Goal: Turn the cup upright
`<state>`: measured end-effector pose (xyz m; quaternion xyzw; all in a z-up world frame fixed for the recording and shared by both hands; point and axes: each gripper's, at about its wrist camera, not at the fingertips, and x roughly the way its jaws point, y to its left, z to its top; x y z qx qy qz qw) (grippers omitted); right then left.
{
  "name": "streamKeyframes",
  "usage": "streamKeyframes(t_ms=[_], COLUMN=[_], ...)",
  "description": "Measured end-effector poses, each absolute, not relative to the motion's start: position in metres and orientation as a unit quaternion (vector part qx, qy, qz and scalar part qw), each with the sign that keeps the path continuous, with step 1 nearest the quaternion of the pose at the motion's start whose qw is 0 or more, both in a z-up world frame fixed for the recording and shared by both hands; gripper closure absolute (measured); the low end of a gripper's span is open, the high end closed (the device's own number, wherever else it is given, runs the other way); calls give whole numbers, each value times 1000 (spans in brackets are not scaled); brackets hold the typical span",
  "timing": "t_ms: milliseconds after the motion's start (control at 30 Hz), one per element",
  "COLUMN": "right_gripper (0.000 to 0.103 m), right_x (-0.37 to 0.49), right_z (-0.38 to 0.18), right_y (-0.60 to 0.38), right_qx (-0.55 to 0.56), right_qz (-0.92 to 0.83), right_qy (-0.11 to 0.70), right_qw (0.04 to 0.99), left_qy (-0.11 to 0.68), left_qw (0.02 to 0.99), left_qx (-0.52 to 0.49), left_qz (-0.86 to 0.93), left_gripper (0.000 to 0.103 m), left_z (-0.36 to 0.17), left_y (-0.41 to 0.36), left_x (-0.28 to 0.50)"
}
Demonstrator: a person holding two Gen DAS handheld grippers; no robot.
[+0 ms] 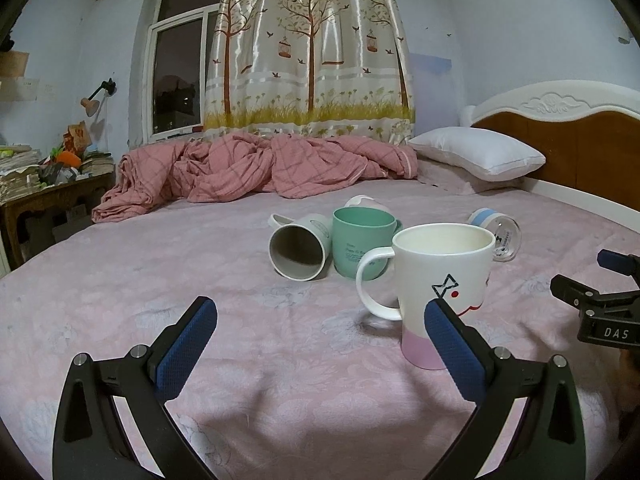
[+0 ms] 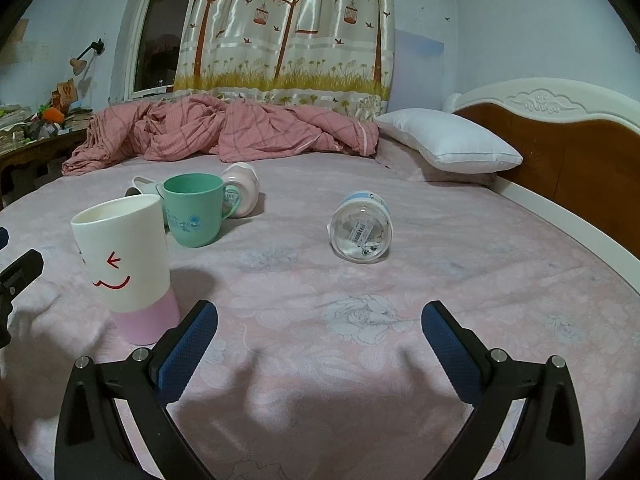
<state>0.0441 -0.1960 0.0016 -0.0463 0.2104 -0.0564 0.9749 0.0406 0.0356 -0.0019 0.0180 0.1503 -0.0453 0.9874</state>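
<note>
both grippers spread wide, gripping nothing. left gripper (image 1: 320, 322): white-pink mug (image 1: 440, 292) upright, just behind its right finger. right gripper (image 2: 320, 322): glass cup (image 2: 360, 229) on its side, ahead between the fingers, well apart. green mug (image 2: 195, 209) upright on bed sheet (image 2: 320, 280).

Bed (image 2: 460, 272) covered by a pink flowered sheet, with cups set on it.

A white smiley mug (image 2: 126, 264) and a green mug (image 2: 194, 210) are stood upright; a white mug (image 1: 298, 246), a pink-white cup (image 2: 242, 188) and a glass cup (image 2: 360, 230) are laid on their sides. A crumpled pink quilt (image 2: 216, 132) and a white pillow (image 2: 452, 146) are seen at the far edge.
</note>
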Motion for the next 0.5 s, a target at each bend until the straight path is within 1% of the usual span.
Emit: streamKeyframes(t_ms=[500], right_gripper=[0], right_x=[44], right_z=[2], right_y=[-196], right_qx=[-51], right_qz=[-59], right_qy=[211], right_qw=[974], left_qy=[159], left_qw=[987], left_qx=[20], left_qz=[-24], left_gripper=[0], left_z=[-7], left_y=[37], left_x=[43])
